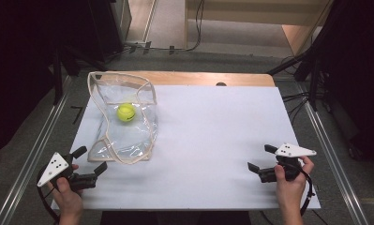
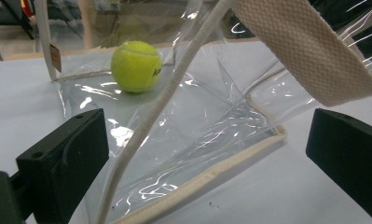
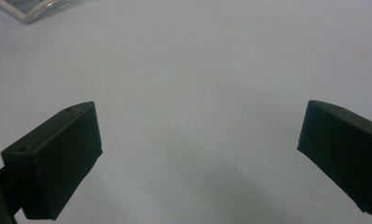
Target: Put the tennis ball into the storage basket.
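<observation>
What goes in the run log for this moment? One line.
left hand-held gripper open by clear bag | tennis ball inside | right hand-held gripper open, apart

The high view looks forward and down over the whole bench (image 1: 213,140). The left gripper view sits low, close to the clear bag (image 2: 211,135) (shared with the high view); the right gripper view faces bare bench near-right.
</observation>
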